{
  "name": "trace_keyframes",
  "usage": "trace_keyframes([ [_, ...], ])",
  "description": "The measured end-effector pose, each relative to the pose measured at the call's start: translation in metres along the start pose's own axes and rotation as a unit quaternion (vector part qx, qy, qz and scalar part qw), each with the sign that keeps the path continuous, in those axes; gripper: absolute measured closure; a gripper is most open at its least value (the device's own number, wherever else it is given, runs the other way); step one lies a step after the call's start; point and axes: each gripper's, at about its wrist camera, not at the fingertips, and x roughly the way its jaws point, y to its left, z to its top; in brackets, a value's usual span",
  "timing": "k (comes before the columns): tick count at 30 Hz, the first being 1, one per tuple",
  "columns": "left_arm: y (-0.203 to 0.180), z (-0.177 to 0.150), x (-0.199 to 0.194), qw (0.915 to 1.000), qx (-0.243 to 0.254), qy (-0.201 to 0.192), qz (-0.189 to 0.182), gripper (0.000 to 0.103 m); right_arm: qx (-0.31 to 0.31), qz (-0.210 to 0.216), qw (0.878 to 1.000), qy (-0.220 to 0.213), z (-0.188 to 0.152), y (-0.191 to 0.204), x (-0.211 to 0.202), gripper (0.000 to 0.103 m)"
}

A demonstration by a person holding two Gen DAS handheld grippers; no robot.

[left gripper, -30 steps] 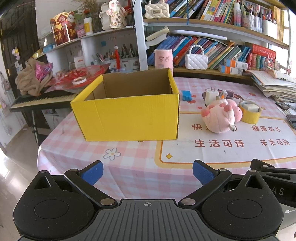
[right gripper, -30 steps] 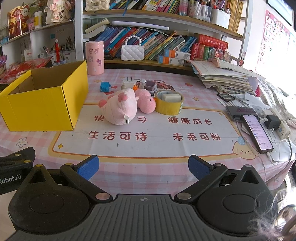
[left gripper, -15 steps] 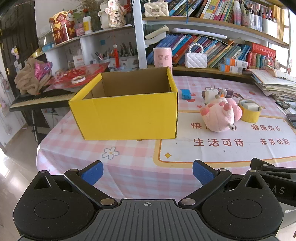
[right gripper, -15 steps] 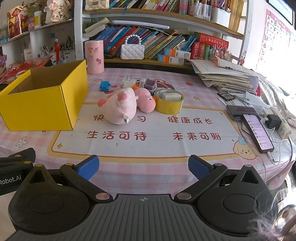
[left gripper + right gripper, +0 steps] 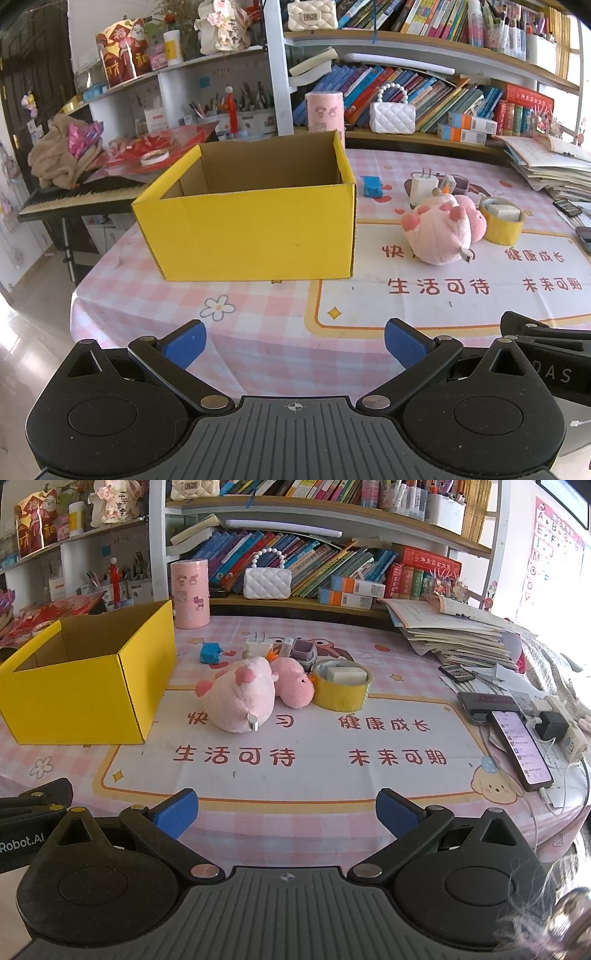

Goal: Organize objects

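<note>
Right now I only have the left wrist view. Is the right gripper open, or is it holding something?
Observer: The right gripper is open, with nothing between its fingers.
Operator: What lies off to the right of the yellow tape roll?
Observer: A phone lies flat there with its screen lit.
Operator: Anything beside the phone?
Observer: A black charger is plugged into a white power strip just to its right.
</note>
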Motion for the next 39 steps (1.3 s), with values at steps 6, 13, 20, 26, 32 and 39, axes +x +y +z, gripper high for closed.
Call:
trace_keyframes([
  [6,-0.002,0.005,0.008,0.9995,-0.006,0.005,-0.031,0.000,0.001,-0.001,1.000,0.001,0.002,-0.005,0.001,0.000],
  [13,-0.012,0.012,0.020,0.9984,-0.011,0.017,-0.053,0.000,0.002,-0.004,1.000,0.005,0.011,-0.017,0.012,0.000],
  [20,-0.031,0.022,0.031,0.9983,-0.008,0.017,-0.055,0.000,0.006,-0.005,1.000,0.007,0.022,-0.034,0.026,0.000],
  [26,-0.049,0.034,0.039,0.9978,-0.008,-0.002,-0.066,0.000,0.002,-0.001,1.000,0.012,0.035,-0.049,0.044,0.000],
  [32,-0.075,0.049,0.053,0.9972,-0.017,-0.012,-0.071,0.000,-0.006,0.003,1.000,0.013,0.052,-0.070,0.066,0.000],
  [39,-0.103,0.065,0.065,0.9965,-0.029,-0.030,-0.072,0.000,-0.001,0.009,1.000,0.017,0.071,-0.100,0.096,0.000],
])
